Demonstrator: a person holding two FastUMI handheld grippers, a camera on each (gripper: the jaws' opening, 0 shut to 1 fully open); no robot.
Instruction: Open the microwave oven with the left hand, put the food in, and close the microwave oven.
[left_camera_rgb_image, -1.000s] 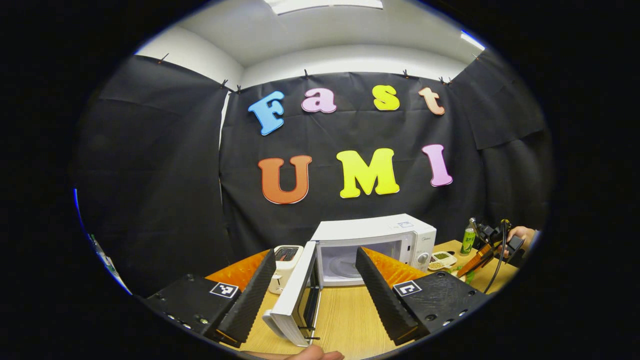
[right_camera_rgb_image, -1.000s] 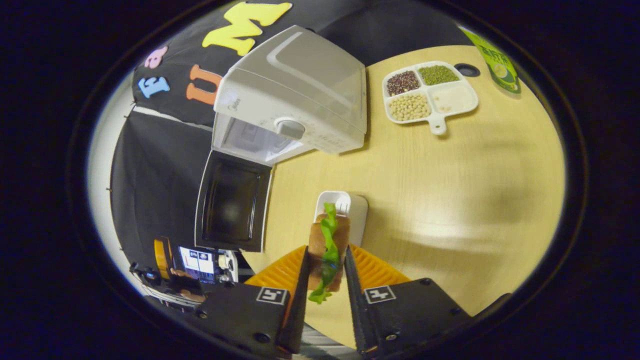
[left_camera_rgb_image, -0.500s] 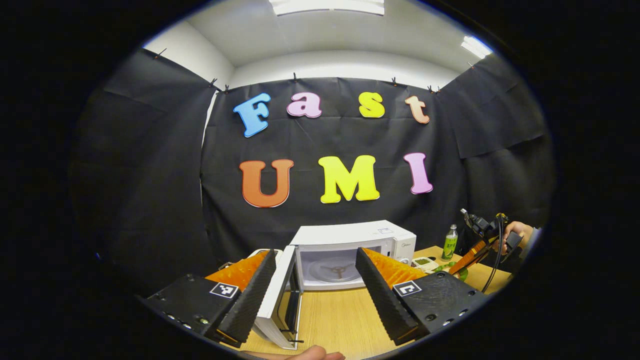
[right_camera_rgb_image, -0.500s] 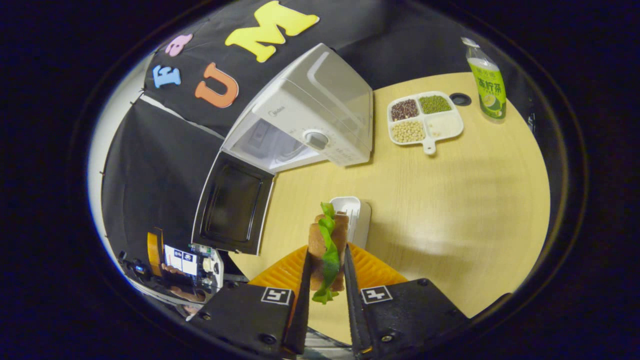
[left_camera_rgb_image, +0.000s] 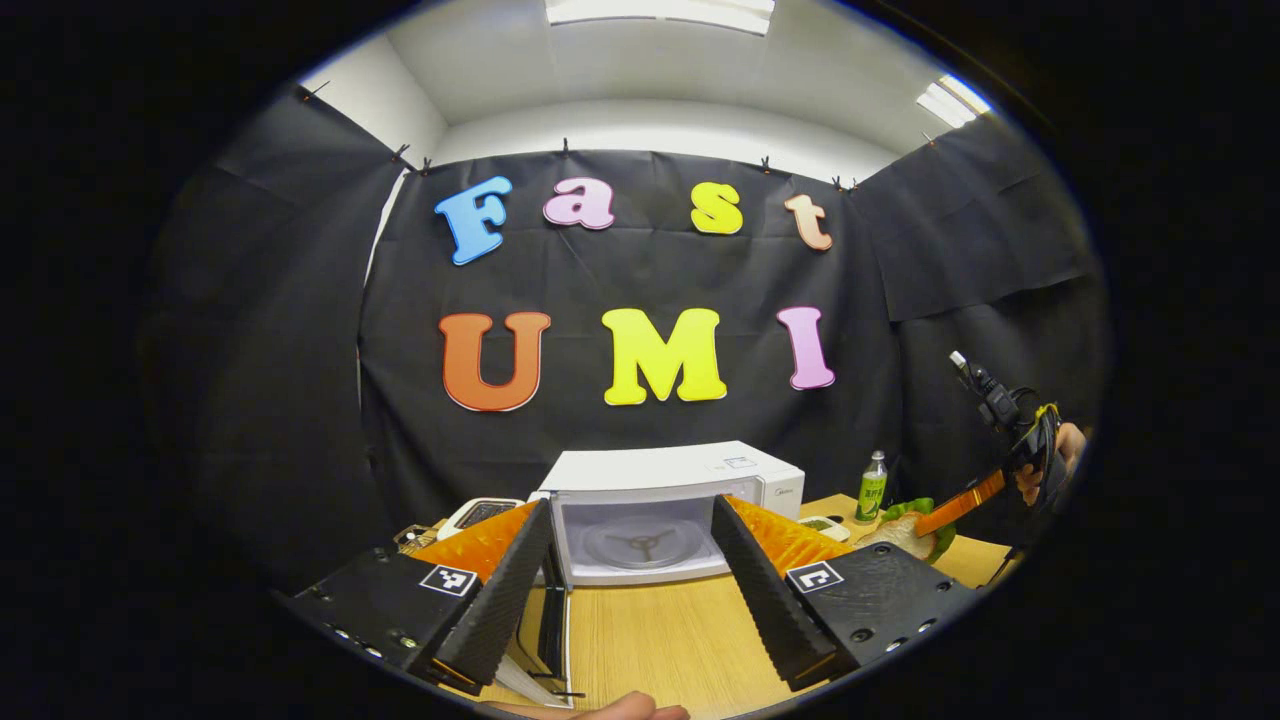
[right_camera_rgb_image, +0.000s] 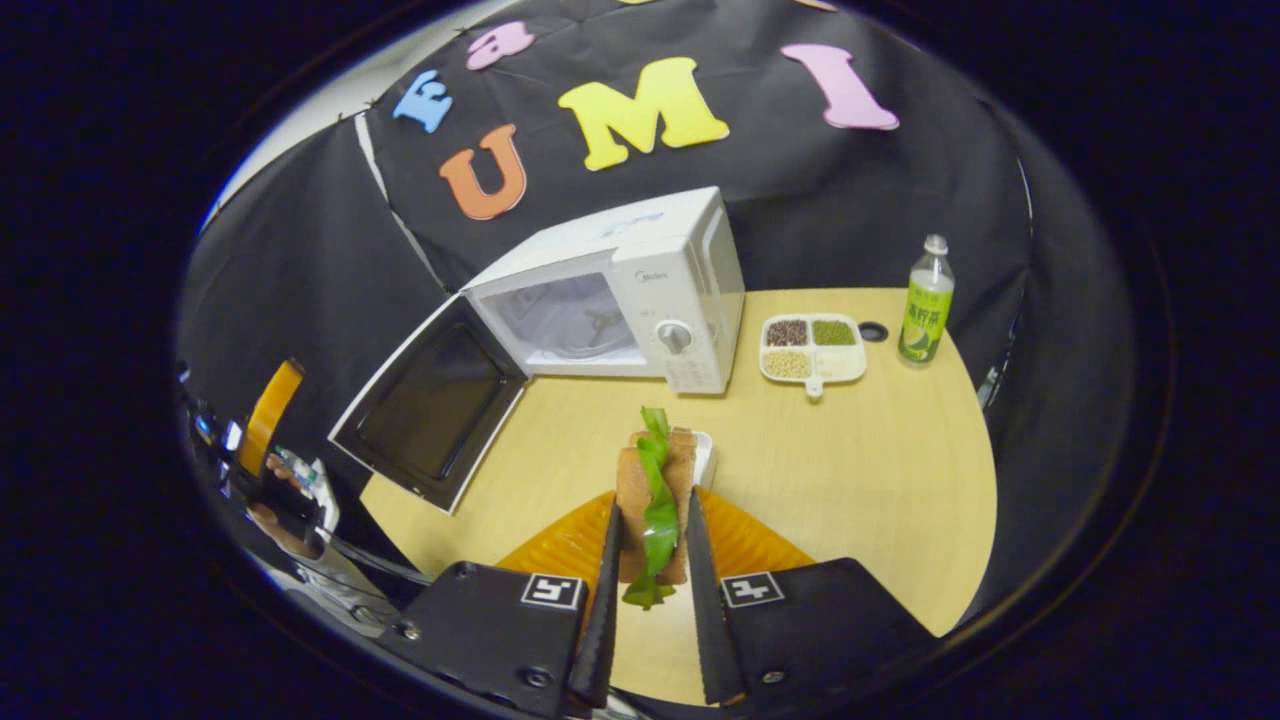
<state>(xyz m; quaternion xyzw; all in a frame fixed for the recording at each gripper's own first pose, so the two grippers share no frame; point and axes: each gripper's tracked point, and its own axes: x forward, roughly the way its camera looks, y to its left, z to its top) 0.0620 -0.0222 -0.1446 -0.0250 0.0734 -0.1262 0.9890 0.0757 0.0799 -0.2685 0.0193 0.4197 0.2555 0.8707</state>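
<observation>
Our right gripper (right_camera_rgb_image: 650, 590) clamps the sandwich (right_camera_rgb_image: 655, 505) above the table (right_camera_rgb_image: 860, 450), short of the microwave (right_camera_rgb_image: 620, 295), whose door (right_camera_rgb_image: 430, 405) hangs wide open. Our left gripper (left_camera_rgb_image: 630, 590) gapes empty before the cavity.

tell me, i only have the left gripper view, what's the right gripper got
Observer: In the right gripper view the right gripper is shut on a sandwich with lettuce hanging from it.
Operator: anything under it
Observer: A small white container sits on the table right behind the sandwich.
Operator: door wide enough
Observer: The microwave door is swung fully out and the cavity holds no food yet.
Operator: what's beside the microwave
Observer: A divided dish of beans and grains, with a green bottle past it.
</observation>
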